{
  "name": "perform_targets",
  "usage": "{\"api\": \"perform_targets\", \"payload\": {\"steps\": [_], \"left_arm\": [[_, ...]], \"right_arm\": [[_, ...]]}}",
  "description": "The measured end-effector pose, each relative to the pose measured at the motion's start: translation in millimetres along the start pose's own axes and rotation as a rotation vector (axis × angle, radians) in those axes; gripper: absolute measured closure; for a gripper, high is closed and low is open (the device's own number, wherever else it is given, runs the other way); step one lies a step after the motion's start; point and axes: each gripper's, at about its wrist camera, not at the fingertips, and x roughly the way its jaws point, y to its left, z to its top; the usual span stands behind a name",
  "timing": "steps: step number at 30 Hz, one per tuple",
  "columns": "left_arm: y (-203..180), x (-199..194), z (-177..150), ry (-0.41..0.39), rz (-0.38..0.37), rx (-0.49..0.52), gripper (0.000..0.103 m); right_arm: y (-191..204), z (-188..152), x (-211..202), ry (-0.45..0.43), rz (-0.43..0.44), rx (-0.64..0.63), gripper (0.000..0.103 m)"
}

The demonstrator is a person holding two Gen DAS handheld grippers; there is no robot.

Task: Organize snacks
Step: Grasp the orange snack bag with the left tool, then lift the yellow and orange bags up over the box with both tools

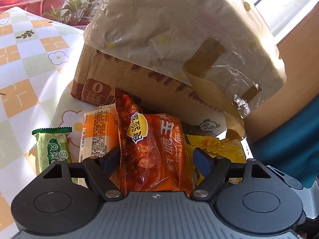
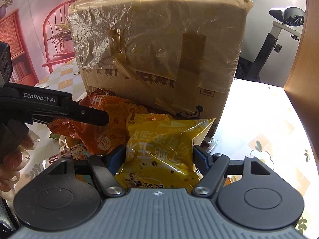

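Landmark: cardboard box (image 1: 139, 83), brown, wrapped on top in crinkled clear film with tan tape strips; printed "0" badge and a panda face low on its front.
Red-orange packet (image 1: 153, 151): glossy foil pillow pack, yellow oval logo, large Chinese characters; directly in front of box.
Yellow packet (image 2: 165, 151): shiny, puffed, crimped ends, Chinese print; at box's foot, beside red-orange packet.
Green bar (image 1: 52, 149): serrated seal, left of box front.
Orange-white pack (image 1: 97, 131): barcode side up, between green bar and red-orange packet.
Left gripper (image 1: 157, 159): jaws wide, blue pads pressing red-orange packet's sides.
Right gripper (image 2: 159, 157): wide, pads against yellow packet.
Marking: "GenRobot.AI" on left gripper's arm.
Surface: tablecloth (image 1: 30, 59), orange-white check, flowers.
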Motion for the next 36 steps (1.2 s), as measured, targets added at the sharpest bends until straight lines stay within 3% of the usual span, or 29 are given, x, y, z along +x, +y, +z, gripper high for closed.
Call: {"api": "perform_targets", "payload": {"steps": [5,8,11,17,24,28,36], "left_arm": [[-8,5,-3,-0.004,0.053,0.037,0.026],[-13,1,-5,-0.023,0.086,0.068,0.047],[-21,-14,-9,-0.047,0.135,0.126,0.051],[-30,-60,-11,-0.134,0.167,0.186,0.052],[-39,-107,-12,-0.219,0.271,0.268,0.051],[-44,-137,-4,-0.284,0.32,0.296,0.051],[-79,-180,31,-0.433,0.323,0.382,0.051]], "right_arm": [[3,2,1,-0.013,0.002,-0.015,0.029],[6,2,-1,-0.021,0.001,-0.02,0.03],[8,2,-6,-0.03,0.009,-0.028,0.03],[7,2,-21,-0.055,0.019,-0.001,0.03],[13,6,-44,-0.103,0.061,0.003,0.03],[18,17,-62,-0.16,0.114,0.026,0.03],[35,57,-103,-0.302,0.204,0.0,0.03]]}}
